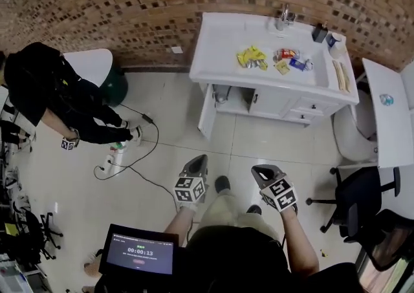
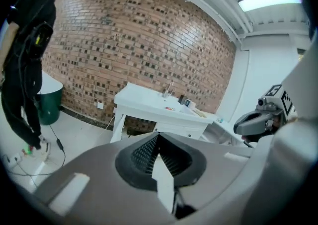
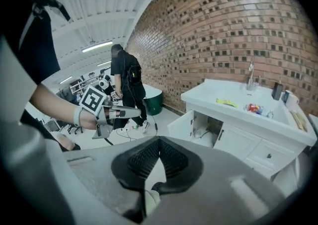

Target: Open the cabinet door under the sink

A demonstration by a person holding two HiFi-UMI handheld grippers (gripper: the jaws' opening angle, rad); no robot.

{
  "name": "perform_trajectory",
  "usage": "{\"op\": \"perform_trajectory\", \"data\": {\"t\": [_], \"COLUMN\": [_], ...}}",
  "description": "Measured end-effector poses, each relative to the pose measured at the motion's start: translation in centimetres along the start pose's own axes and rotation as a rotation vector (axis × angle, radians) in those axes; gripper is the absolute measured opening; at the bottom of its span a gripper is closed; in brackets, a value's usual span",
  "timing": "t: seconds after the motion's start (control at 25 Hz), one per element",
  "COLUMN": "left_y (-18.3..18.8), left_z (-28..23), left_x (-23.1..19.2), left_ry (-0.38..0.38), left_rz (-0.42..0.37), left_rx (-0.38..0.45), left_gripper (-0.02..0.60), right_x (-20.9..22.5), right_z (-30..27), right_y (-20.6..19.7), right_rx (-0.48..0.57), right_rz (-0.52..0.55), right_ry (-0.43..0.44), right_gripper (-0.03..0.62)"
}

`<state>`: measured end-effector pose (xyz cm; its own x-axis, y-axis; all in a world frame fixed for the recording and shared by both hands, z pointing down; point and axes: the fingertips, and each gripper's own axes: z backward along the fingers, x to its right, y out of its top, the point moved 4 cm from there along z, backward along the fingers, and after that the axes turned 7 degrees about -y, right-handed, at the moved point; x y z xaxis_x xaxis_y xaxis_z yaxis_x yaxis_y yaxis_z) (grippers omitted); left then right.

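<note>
Left gripper (image 1: 198,162) and right gripper (image 1: 262,171) are both clenched with nothing between the pads; each gripper view shows its ribbed pads meeting at the tip, left gripper (image 2: 158,142) and right gripper (image 3: 159,144). Both are held above the floor, well apart from the sink cabinet (image 1: 220,59), which stands against the brick wall. The left cabinet door (image 1: 207,112) under the sink already stands swung outward, exposing the interior; the right gripper view confirms this (image 3: 181,122). The adjacent door (image 1: 273,101) is closed, with a dark handle (image 3: 220,134) near its inner edge. Judgement: the task appears complete for the left door. If the adjacent door is also required, release the jaws before arrival, not at the handle. Approach square to the door face, set the pads on either side of the handle, then close. Pull along the hinge arc, not straight back. Keep the free gripper clear of the open door.
</note>
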<state>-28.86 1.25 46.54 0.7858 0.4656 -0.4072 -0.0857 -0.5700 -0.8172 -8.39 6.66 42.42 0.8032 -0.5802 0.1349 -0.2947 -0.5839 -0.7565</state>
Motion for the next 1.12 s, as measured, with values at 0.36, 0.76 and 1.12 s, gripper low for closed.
{"op": "perform_trajectory", "data": {"t": [0.36, 0.76, 1.12], "left_y": [-2.5, -3.7, -3.2], "left_z": [6.7, 10.7, 10.2], "left_x": [13.3, 21.4, 24.5], "left_ry": [-0.052, -0.125, -0.172], "left_rz": [0.003, -0.052, -0.077], "left_rx": [0.087, 0.125, 0.138], "left_gripper": [0.015, 0.015, 0.015], "right_x": [-3.5, -3.9, -6.2], "right_z": [11.8, 19.0, 19.4], "right_y": [-7.1, -13.1, -10.6], "right_rx": [0.067, 0.079, 0.17], "right_rz": [0.011, -0.062, -0.037], "right_ry": [0.038, -0.03, 0.013], "right_gripper": [-0.009, -0.009, -0.009]}}
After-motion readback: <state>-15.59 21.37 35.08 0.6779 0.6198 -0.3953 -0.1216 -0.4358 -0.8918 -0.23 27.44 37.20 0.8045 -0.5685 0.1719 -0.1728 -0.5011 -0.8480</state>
